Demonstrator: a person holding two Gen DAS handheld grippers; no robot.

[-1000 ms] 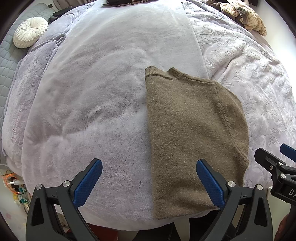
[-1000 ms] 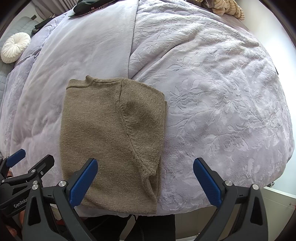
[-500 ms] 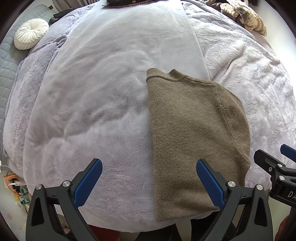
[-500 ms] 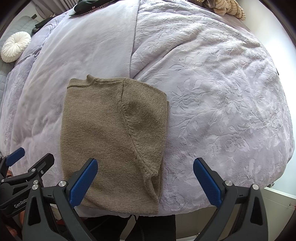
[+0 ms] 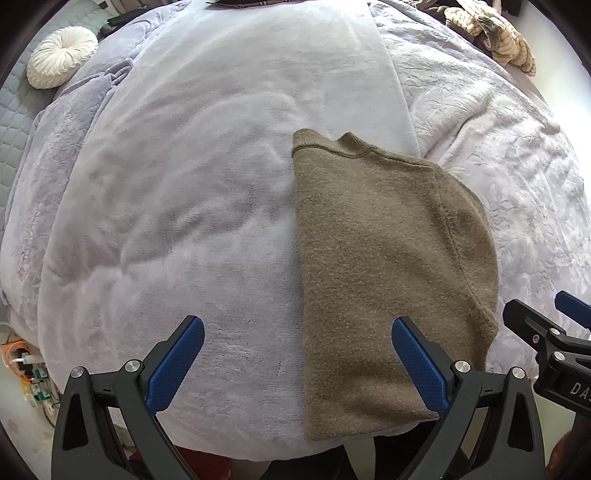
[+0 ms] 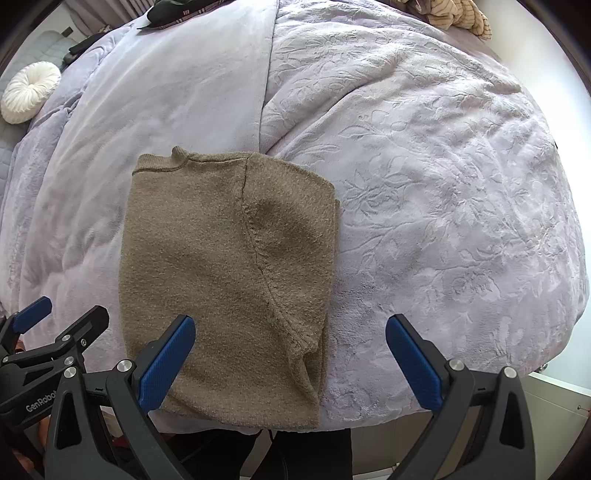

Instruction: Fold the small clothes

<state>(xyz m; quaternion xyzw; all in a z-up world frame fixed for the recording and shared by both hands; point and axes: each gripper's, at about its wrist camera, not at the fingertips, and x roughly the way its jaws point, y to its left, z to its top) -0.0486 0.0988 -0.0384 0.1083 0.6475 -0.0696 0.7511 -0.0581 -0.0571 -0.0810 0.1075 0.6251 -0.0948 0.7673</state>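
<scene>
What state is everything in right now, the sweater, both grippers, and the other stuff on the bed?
brown sweater: folded lengthwise, lying flat, sleeve folded over the top, not gripped.
left gripper: open, holding nothing.
right gripper: open, holding nothing.
lavender blanket: spread over the bed, lightly rumpled.
round white cushion: lying flat at the far left.
striped clothes: heaped unfolded at the far right.

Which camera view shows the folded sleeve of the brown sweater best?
The right wrist view: the sleeve lies near its middle, with its seam and cuff clear. In the left wrist view the sleeve sits toward the right edge, and its cuff is harder to make out.
</scene>
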